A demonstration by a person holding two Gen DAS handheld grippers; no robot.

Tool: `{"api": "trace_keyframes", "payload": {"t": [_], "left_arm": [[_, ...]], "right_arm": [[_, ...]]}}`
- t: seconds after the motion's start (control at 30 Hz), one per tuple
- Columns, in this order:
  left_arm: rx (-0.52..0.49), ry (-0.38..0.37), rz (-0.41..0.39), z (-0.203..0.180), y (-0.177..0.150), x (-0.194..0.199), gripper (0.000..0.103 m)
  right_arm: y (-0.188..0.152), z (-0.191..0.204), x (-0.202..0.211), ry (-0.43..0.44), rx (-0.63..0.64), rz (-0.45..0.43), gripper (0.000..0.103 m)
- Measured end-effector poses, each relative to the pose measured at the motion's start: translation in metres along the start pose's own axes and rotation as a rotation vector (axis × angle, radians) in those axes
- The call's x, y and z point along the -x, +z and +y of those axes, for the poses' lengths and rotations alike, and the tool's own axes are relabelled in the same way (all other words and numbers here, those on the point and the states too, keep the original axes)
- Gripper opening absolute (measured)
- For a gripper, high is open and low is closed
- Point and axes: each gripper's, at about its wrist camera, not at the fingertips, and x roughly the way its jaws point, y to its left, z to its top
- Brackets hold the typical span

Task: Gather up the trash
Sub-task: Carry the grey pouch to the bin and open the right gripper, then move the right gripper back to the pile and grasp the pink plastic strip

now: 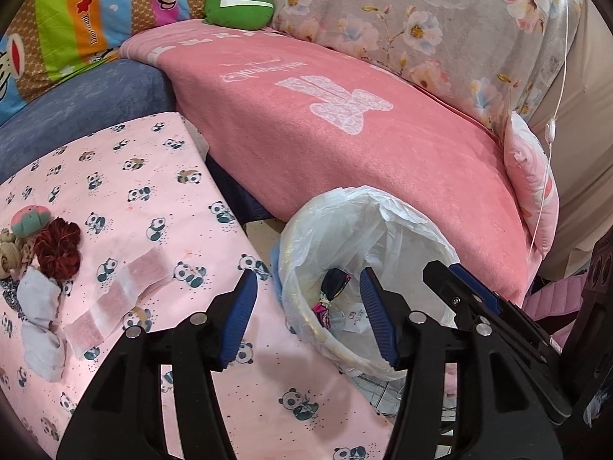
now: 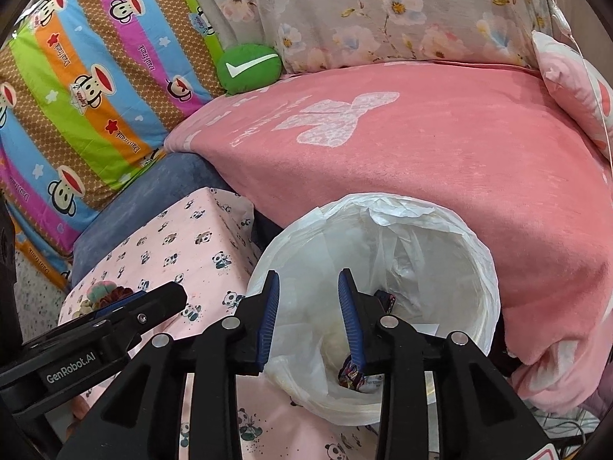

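Observation:
A bin lined with a white plastic bag [image 1: 406, 230] [image 2: 471, 245] stands between the panda-cloth table [image 1: 161, 199] [image 2: 180, 245] and the sofa. A dark colourful wrapper [image 1: 332, 291] [image 2: 350, 373] lies inside it. My left gripper [image 1: 308, 318] is open and empty, over the table edge and the bin's near rim. My right gripper [image 2: 308, 318] is open and empty above the bin mouth; it also shows in the left wrist view [image 1: 471, 291]. On the table lie a pink-and-white strip packet [image 1: 118, 295], crumpled white tissue [image 1: 40, 322], a dark red scrunchie [image 1: 57, 247] and small plush items [image 1: 28, 220].
A pink blanket [image 1: 345, 134] covers the sofa behind the bin. A floral cushion [image 1: 421, 27], a striped monkey-print cushion [image 2: 84, 88] and a green check-mark pillow [image 1: 237, 2] sit at the back. A blue armrest [image 1: 76, 103] borders the table.

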Motion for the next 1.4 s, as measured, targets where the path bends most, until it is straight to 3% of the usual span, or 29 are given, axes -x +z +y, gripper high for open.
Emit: {"api": "trace_keyframes", "payload": {"t": [0.3,0.63,0.73,1.03,1.4], "left_arm": [[0.058,0.043,-0.02,0.03,-0.005,0.015,0.055],[0.143,0.094,-0.032,0.074,-0.014,0.032,0.056],[0.164,0.116,-0.042,0.086,-0.017,0.038,0.062],[0.214,0.159,-0.058,0.121,-0.028,0.054,0.064],[0.316,0.245,-0.051,0.178,-0.052,0.066,0.075]], "right_arm": [[-0.006,0.024,-0.001,0.02,0.043,0.01,0.039],[-0.013,0.057,-0.003,0.053,0.101,0.028,0.039],[-0.016,0.067,-0.004,0.061,0.117,0.034,0.04],[-0.026,0.101,-0.01,0.084,0.175,0.058,0.042],[-0.041,0.148,-0.022,0.124,0.251,0.096,0.044]]}}
